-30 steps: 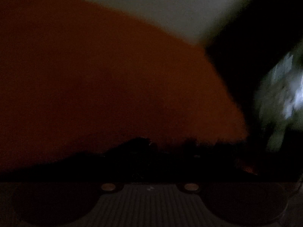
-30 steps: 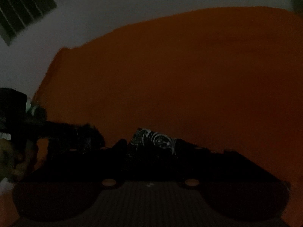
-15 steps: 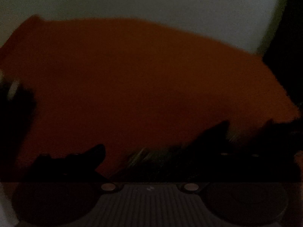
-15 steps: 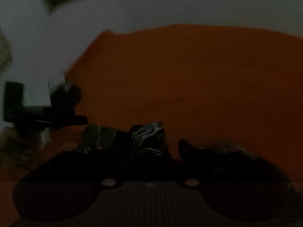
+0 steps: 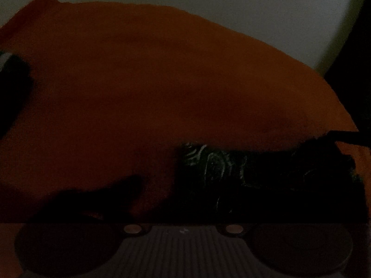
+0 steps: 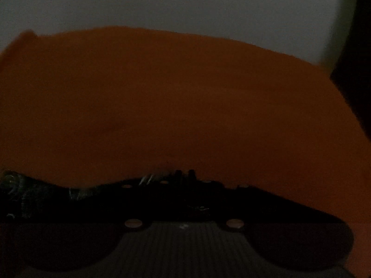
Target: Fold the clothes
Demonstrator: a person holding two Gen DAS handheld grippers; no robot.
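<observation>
Lying bunched along the near edge of the orange tabletop (image 5: 162, 88), the dark printed garment (image 5: 243, 176) shows as a low strip with pale swirling marks. In the left wrist view it stretches from the middle of the frame out to the right; in the right wrist view the same dark printed garment (image 6: 69, 192) runs from the left edge toward the centre. Its long axis appears to run side to side across both views, roughly parallel to the near edge, with no clear collar or hem to say which end is which.

Neither the left gripper (image 5: 183, 210) nor the right gripper (image 6: 183, 199) has fingers that stand out from the black cloth in this dim light, so whether each is closed on fabric or parted above it cannot be told.

The main risk, as a judgement, is a blind grasp: with dark fingers over dark cloth, a pinch could catch several layers or miss the edge, leaving the fold crooked. Cloth this near the edge could also slide off if pulled toward the person. A grey wall (image 6: 162, 4) rises beyond the far side.
</observation>
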